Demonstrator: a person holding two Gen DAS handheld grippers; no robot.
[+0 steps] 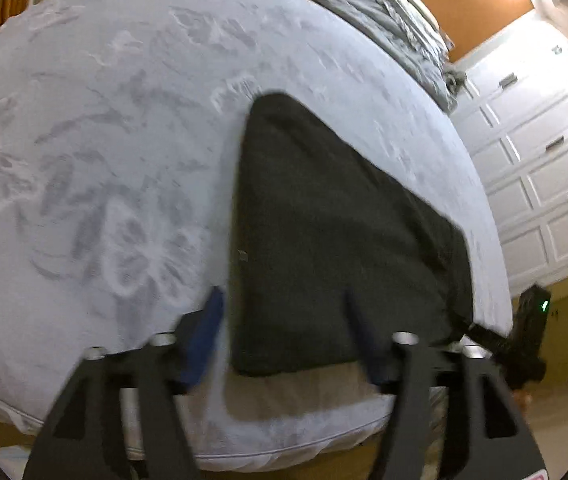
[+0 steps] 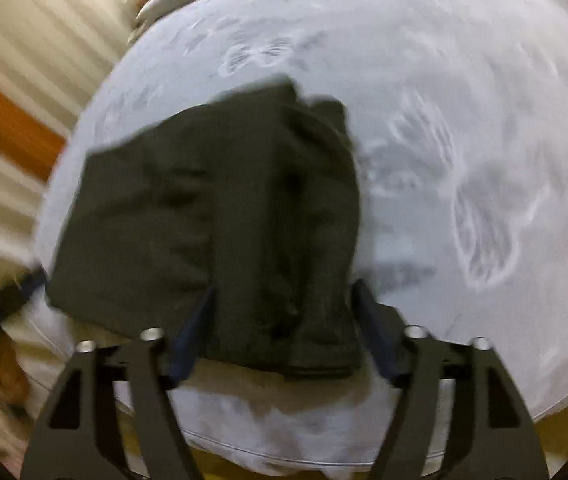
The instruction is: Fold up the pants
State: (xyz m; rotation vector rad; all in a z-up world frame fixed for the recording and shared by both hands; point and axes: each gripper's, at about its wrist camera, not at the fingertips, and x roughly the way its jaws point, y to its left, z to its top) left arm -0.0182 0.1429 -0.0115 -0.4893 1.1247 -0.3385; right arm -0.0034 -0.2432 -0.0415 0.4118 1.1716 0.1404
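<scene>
Pants [image 1: 336, 236] | dark, folded flat | on floral bedsheet [image 1: 103, 140]

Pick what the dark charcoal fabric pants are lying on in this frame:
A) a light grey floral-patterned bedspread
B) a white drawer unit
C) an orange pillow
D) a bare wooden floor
A: in both wrist views the dark charcoal fabric pants lie flat on the light grey floral-patterned bedspread, near its front edge, with both hand-held grippers open in front of them.
</scene>
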